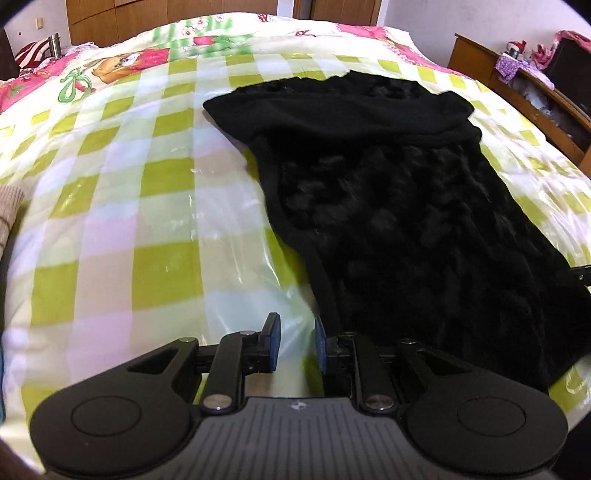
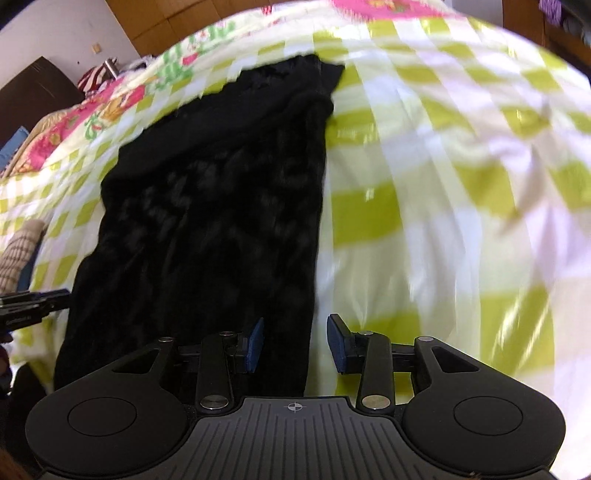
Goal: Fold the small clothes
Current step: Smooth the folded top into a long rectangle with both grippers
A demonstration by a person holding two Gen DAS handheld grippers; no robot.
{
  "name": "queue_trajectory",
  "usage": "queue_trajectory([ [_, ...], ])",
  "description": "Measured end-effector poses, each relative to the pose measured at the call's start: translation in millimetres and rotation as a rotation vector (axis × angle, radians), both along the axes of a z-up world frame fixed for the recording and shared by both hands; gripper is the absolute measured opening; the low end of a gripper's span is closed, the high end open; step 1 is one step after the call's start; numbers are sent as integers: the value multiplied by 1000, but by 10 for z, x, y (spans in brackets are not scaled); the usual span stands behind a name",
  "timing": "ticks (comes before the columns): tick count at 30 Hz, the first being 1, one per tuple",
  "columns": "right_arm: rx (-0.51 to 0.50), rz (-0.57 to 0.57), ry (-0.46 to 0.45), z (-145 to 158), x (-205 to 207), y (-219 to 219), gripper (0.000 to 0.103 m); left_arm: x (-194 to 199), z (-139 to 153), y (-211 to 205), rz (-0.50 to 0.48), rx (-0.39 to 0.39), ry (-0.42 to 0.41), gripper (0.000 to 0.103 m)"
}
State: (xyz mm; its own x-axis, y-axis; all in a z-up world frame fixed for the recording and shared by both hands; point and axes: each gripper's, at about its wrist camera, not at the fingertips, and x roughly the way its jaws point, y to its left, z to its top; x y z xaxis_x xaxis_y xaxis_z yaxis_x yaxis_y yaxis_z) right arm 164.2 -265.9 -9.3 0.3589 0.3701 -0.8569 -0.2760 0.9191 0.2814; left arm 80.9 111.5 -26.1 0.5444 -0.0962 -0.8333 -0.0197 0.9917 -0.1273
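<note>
A black garment lies flat and lengthwise on the green-and-white checked bed cover, its far end doubled over in a band. My left gripper hovers just off the garment's near left edge, open, with only the cover showing between its blue pads. In the right wrist view the same garment fills the left half. My right gripper is open over its near right edge, pads apart and not pressing the cloth. Each gripper shows at the other view's edge: the right one, the left one.
Shiny clear plastic covers the bed. A pink patterned quilt lies at the far end. A wooden desk with clutter stands right of the bed, wardrobes behind. A beige knit piece sits at the left edge.
</note>
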Motion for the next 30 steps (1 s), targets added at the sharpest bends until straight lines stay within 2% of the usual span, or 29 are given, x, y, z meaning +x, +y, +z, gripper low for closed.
queue_trajectory([
  [3,20,33,66,-81,-51,42,38,-79,-25,-3,10,-23,21,39],
  [6,10,32,71,-113,-54,83,34,-156,-18,24,25,-59,32,40],
  [7,23,25,81,-106,-46,62,19,-192,-1,36,32,-66,31,41],
  [8,51,12,97,-94,-44,20,9,-221,26,60,40,-83,29,44],
  [12,72,-35,87,26,-142,-205,7,-302,110,79,31,-153,8,55],
  [16,105,-92,98,35,-164,-346,7,-241,-44,-99,-11,-113,56,56],
  [19,102,-84,86,70,-195,-322,6,-234,-168,-177,-4,-125,102,49],
  [21,96,-86,78,73,-202,-327,6,-254,-170,-214,-9,-139,106,35],
  [24,109,-105,87,61,-195,-360,6,-297,-146,-215,0,-145,115,25],
  [30,153,-81,114,-21,-181,-365,7,-332,-137,-165,-1,-157,119,23],
])
